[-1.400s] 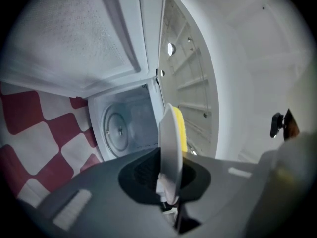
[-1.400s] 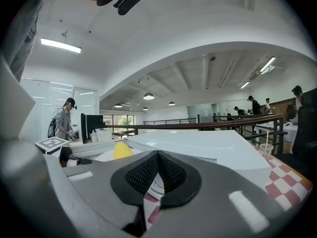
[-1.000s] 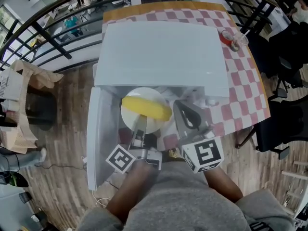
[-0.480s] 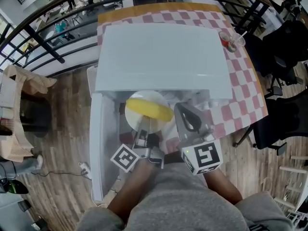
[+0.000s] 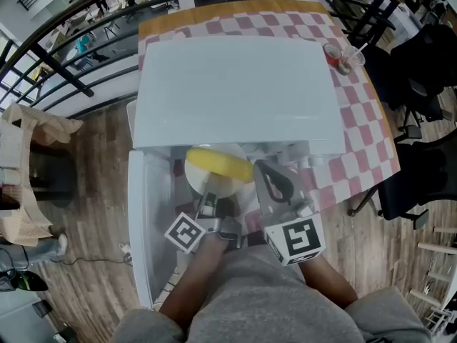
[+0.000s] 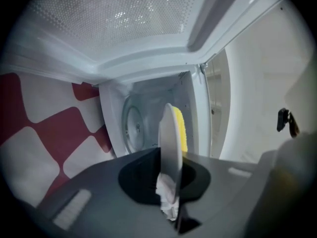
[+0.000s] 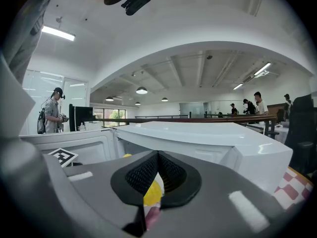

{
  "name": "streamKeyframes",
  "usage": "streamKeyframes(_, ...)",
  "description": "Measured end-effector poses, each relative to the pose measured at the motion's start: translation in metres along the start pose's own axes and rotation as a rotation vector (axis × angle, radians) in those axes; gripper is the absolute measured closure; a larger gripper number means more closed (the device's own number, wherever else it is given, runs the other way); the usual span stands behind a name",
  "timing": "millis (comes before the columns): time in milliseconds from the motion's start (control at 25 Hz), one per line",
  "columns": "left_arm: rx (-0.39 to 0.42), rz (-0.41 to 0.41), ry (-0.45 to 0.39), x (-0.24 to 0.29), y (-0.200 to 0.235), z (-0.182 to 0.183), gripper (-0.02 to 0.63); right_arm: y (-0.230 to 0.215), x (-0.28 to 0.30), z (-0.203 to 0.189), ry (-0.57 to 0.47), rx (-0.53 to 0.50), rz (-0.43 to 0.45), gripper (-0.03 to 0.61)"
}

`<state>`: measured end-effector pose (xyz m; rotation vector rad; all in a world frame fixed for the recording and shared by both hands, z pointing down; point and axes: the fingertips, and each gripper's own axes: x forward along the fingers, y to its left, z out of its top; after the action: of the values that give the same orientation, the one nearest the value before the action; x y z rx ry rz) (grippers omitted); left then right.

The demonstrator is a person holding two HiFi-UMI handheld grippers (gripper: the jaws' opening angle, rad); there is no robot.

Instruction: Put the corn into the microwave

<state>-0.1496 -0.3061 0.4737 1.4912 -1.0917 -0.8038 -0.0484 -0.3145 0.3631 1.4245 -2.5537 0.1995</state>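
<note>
A yellow corn cob [image 5: 218, 164] lies on a white plate [image 5: 206, 183] at the mouth of the white microwave [image 5: 235, 84], whose door [image 5: 146, 220] hangs open to the left. My left gripper [image 5: 209, 197] is shut on the plate's near rim. In the left gripper view the plate [image 6: 169, 148] stands edge-on between the jaws of the left gripper [image 6: 171, 175], with the corn [image 6: 181, 130] beside it and the glass turntable [image 6: 132, 125] ahead in the cavity. My right gripper [image 5: 267, 170] is shut and holds nothing, just right of the plate. Past the right gripper [image 7: 157, 155] shows a bit of the corn [image 7: 151, 195].
The microwave stands on a red-and-white checked cloth [image 5: 357, 120]. A red cup with a straw [image 5: 341, 57] sits at the table's far right. Black chairs [image 5: 421, 170] stand to the right, a railing behind, and a cardboard box [image 5: 28, 177] on the wooden floor at left.
My left gripper has sunk a little and carried the plate with the corn further under the microwave's top edge. The right gripper has stayed where it was.
</note>
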Motion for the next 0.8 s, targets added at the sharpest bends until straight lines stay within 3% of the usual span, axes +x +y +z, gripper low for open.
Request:
streamKeyframes(240,0.021,0.038,-0.013,0.021,0.027,0.008,0.601,-0.011,0.009,-0.003,0.014,-0.002,0.003,0.58)
streamKeyframes(480,-0.016,0.099,-0.031,0.04,0.054,0.013,0.601,-0.013,0.013,-0.005,0.033,0.019,0.026,0.58)
streamKeyframes(800,-0.042,0.095,-0.042,0.061,0.071,0.017,0.601,-0.015,0.011,-0.005,0.036,-0.001,0.021,0.58)
